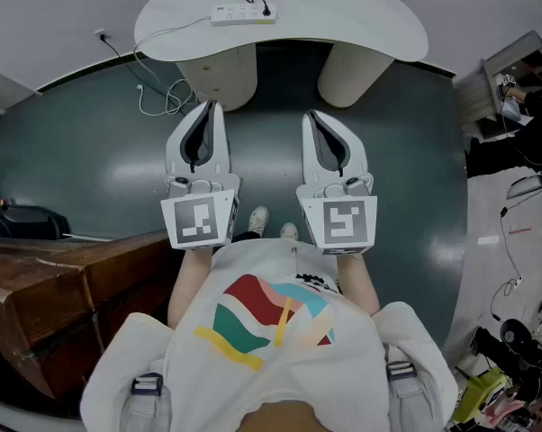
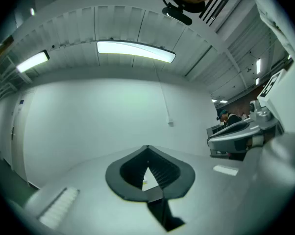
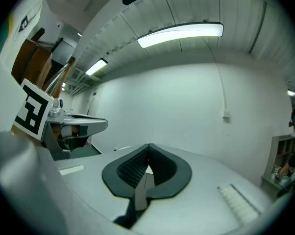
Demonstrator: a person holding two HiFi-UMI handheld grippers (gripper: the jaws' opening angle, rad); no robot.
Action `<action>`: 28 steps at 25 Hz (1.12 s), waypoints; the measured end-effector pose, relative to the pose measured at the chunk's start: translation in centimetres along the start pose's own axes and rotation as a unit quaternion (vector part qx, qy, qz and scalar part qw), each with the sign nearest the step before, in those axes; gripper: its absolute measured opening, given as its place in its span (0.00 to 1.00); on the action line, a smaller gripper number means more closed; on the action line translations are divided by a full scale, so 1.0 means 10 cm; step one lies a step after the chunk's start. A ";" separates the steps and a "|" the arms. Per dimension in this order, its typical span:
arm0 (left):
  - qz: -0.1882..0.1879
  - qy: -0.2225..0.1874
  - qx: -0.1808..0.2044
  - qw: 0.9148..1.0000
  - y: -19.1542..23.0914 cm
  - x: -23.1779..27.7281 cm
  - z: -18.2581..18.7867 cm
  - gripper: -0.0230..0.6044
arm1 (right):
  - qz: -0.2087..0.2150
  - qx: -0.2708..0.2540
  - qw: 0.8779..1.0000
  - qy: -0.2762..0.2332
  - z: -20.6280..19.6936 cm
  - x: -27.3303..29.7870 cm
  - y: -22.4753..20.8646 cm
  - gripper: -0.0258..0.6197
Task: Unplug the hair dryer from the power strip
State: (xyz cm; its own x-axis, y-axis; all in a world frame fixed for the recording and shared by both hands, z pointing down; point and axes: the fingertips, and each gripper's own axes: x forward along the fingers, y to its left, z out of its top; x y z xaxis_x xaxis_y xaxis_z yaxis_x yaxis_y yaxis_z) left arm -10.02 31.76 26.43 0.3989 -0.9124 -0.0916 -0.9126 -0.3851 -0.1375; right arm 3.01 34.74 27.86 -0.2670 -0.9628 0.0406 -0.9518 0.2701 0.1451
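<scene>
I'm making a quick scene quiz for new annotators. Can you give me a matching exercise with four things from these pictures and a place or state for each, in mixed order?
Things:
1. power strip
2. left gripper
3. wooden cabinet
4. shoes

Place or state:
A. standing on the dark floor
B. shut, nothing between its fingers
C. lying on the white table
D. at the head view's lower left

Pairs: 1-C, 2-B, 3-D, 4-A
</scene>
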 end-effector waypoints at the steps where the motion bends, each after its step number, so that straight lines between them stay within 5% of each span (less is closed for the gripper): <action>1: 0.000 0.000 0.000 1.000 0.01 0.00 0.00 0.03 | 0.001 0.000 1.000 0.000 0.00 0.00 0.01 0.05; 28: 0.038 -0.020 -0.039 0.998 1.12 0.47 -0.37 0.03 | 0.063 0.009 0.998 0.008 -0.07 0.71 0.49 0.05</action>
State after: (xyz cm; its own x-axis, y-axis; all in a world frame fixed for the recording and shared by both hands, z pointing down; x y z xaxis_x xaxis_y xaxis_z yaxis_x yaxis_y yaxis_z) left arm -18.69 22.63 28.15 0.3297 -0.9339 -0.1385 -0.9441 -0.3257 -0.0516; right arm -3.49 29.23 29.52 -0.3823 -0.9212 0.0731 -0.9135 0.3887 0.1205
